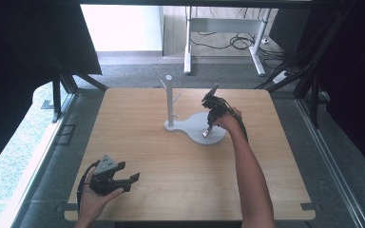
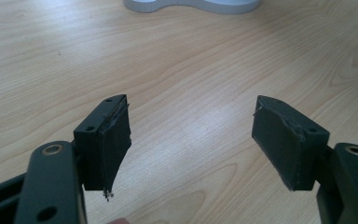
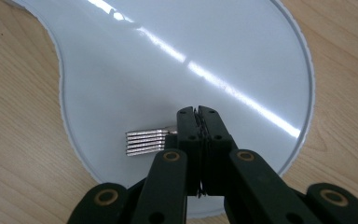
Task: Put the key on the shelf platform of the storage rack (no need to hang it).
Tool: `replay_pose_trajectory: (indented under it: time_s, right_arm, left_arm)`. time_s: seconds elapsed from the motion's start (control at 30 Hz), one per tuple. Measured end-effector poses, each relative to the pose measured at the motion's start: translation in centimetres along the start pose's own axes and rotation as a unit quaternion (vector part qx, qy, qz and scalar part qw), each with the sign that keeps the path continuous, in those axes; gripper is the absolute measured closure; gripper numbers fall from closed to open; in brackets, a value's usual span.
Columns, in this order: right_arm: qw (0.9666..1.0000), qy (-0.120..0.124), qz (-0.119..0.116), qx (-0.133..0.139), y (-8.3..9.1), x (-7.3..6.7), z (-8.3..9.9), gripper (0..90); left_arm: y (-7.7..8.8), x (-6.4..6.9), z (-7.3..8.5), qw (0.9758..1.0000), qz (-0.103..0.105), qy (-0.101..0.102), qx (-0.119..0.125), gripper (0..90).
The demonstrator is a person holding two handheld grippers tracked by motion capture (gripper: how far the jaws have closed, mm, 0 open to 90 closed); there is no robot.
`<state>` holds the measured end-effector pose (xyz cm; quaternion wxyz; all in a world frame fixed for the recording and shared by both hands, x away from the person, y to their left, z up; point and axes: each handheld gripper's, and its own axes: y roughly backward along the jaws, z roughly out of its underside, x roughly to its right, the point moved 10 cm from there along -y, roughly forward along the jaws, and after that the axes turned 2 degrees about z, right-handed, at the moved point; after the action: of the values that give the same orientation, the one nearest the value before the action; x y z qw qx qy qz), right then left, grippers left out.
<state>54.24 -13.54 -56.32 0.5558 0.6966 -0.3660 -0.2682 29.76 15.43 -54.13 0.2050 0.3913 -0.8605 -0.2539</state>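
Silvery metal fork (image 3: 145,143) pinched in the right gripper (image 3: 198,114) hangs low over the white glossy stand base (image 3: 121,70) — probably being set down. Next: let go gently. Left gripper (image 2: 191,135) gapes wide, holding nothing.

hidden: silver ridged piece (image 3: 145,142) partly behind right tool (image 3: 198,116) | identity: perhaps metal, unclear

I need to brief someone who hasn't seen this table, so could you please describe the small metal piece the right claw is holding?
Find the white stand with its upright post on the wooden table. Over its round tray end, the right claw pinches a small silvery ribbed piece, with stacked parallel ridges, sticking out sideways; it is the sole shiny metal thing there.
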Motion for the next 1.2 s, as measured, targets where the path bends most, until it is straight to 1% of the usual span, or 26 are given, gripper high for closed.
replay_pose_trajectory:
  time_s: [0.03, 0.07, 0.2, 0.4, 0.5, 0.57, 0.73, 0.9, 0.97, 1.03, 1.1, 1.2]
  right_arm:
    - [1.0000, -0.005, -0.002, 0.002, 0.0, -0.1, -0.1, 88.3]
    - [1.0000, -0.005, -0.003, 0.003, -0.1, -0.1, -0.1, 88.2]
    - [1.0000, 0.001, 0.001, 0.002, -0.3, -0.1, -0.1, 88.1]
    - [1.0000, 0.001, 0.000, 0.002, -0.7, -0.2, 0.0, 86.5]
    - [1.0000, 0.006, 0.002, 0.002, -0.8, -0.1, 0.0, 85.7]
    - [1.0000, 0.006, 0.001, 0.002, -0.8, -0.2, 0.0, 84.4]
    - [0.9999, 0.009, 0.000, 0.005, -0.5, -0.3, 0.1, 76.9]
    - [0.9998, 0.006, -0.001, 0.019, 0.2, -0.3, 0.0, 62.3]
    - [0.9996, 0.005, -0.007, 0.027, 0.7, -0.5, 0.0, 57.3]
    - [0.9995, 0.005, -0.008, 0.032, 1.1, -0.6, 0.0, 54.4]
    - [0.9992, 0.011, -0.010, 0.036, 1.4, -0.8, 0.1, 52.4]
    - [0.9988, 0.015, -0.016, 0.044, 2.0, -1.4, 0.4, 49.7]
  left_arm:
    - [0.0, 0.0, 0.0, 1.0000, 0.000, 0.000, 0.000, 28.1]
    - [0.0, 0.0, 0.0, 1.0000, 0.000, -0.001, 0.000, 28.2]
    - [-0.1, 0.1, 0.1, 1.0000, 0.000, -0.002, -0.003, 28.1]
    - [-0.1, 0.1, 0.1, 1.0000, 0.000, -0.001, -0.004, 28.1]
    - [-0.2, 0.1, 0.1, 1.0000, 0.000, -0.001, -0.005, 28.1]
    - [-0.2, 0.1, 0.1, 1.0000, 0.000, -0.002, -0.005, 28.1]
    - [-0.3, 0.1, 0.2, 1.0000, 0.000, -0.003, -0.006, 28.1]
    - [-0.3, 0.1, 0.2, 1.0000, 0.000, -0.002, -0.006, 28.1]
    - [-0.3, 0.1, 0.2, 1.0000, -0.001, -0.002, -0.006, 28.1]
    - [-0.3, 0.1, 0.2, 1.0000, -0.001, -0.003, -0.006, 28.1]
    - [-0.3, 0.2, 0.2, 1.0000, -0.001, -0.003, -0.007, 28.1]
    - [-0.4, 0.2, 0.2, 1.0000, 0.000, -0.003, -0.006, 28.1]
